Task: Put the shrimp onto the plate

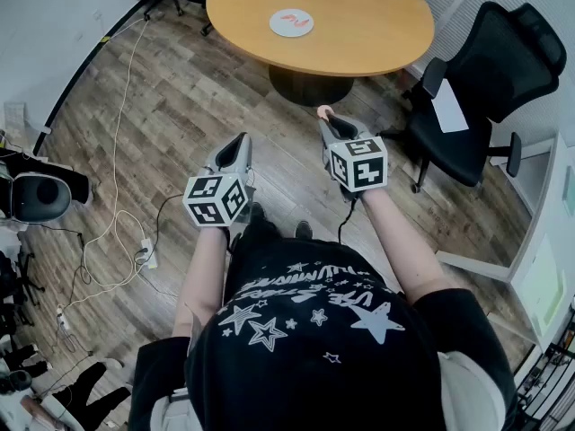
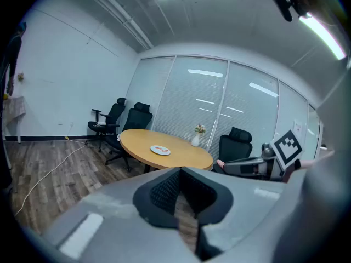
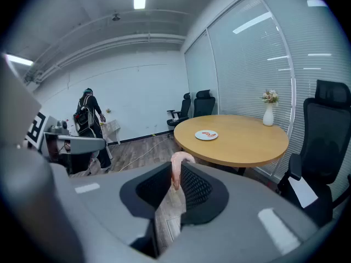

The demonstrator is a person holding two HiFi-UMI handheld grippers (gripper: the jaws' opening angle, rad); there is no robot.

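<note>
A white plate (image 1: 292, 22) with one orange shrimp on it lies on the round wooden table (image 1: 359, 25), well ahead of both grippers. My right gripper (image 1: 327, 122) is shut on a pale pink shrimp (image 1: 324, 111), which sticks up from the jaw tips (image 3: 178, 169) in the right gripper view. The plate (image 3: 206, 135) shows beyond it on the table. My left gripper (image 1: 237, 144) hangs level with the right one, shut with nothing in it (image 2: 180, 170). Both are held over the wooden floor, short of the table. The left gripper view shows the plate (image 2: 160, 150) far off.
A black office chair (image 1: 490, 88) stands right of the table, with more chairs (image 2: 118, 119) behind it. A white vase (image 3: 268, 114) sits at the table's far edge. Cables and a power strip (image 1: 144, 250) lie on the floor at left. A person (image 3: 88, 116) stands at the far wall.
</note>
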